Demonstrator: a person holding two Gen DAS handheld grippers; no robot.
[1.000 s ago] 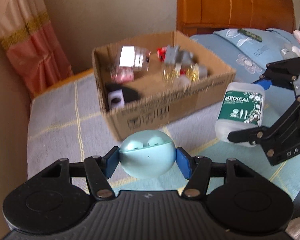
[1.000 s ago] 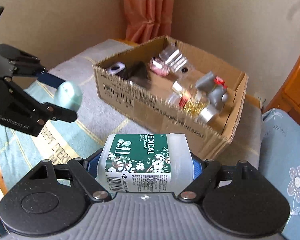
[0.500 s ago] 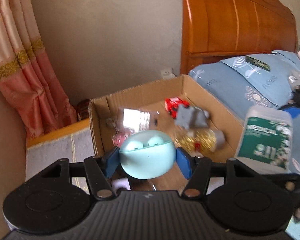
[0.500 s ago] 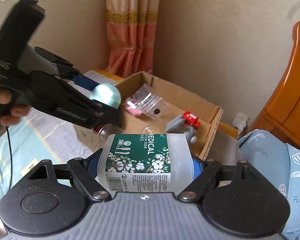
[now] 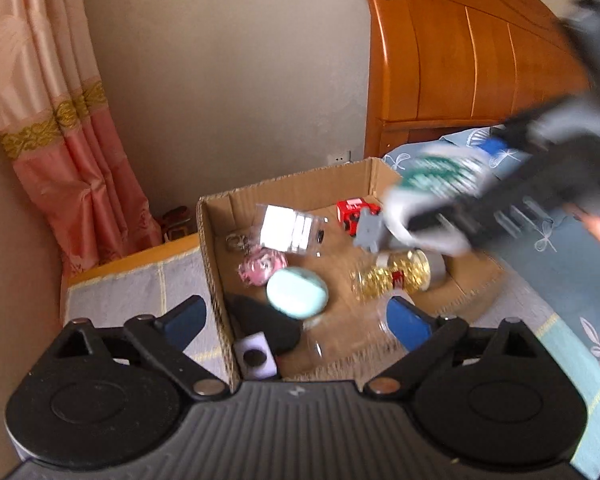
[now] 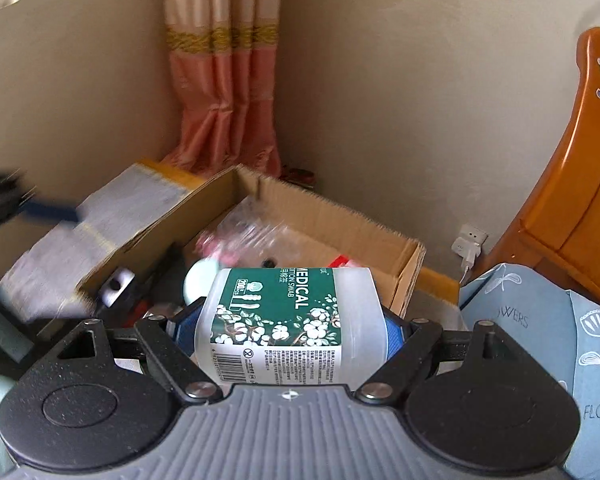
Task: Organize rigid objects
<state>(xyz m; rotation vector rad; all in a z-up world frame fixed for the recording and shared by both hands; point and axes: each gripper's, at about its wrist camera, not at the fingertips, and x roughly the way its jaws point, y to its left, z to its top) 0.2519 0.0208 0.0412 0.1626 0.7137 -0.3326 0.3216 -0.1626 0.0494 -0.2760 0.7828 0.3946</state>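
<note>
The pale blue earbud case (image 5: 297,293) is free of my left gripper (image 5: 296,322), over the floor of the cardboard box (image 5: 214,264). The left jaws are opening and stand wide apart over the box's near corner, with nothing pressed between the pads. My right gripper (image 6: 284,326) is shut on a white medical cotton swab tub (image 6: 288,320) with a green flowered label. In the left wrist view that tub (image 5: 436,184) hangs blurred above the box's right side. The earbud case (image 6: 198,278) peeks out behind the tub in the right wrist view.
The box (image 6: 340,220) holds a red toy car (image 5: 354,212), a grey piece (image 5: 370,232), a clear packet (image 5: 288,228), a pink packet (image 5: 262,266), a gold glitter jar (image 5: 396,276) and a black-and-white cube (image 5: 256,356). A wooden headboard (image 5: 472,60), blue pillows (image 6: 540,320) and a curtain (image 5: 60,140) surround it.
My left jaws have sprung apart and the earbud case has dropped out of them into the box. My right gripper has carried the swab tub up over the box's right side.
</note>
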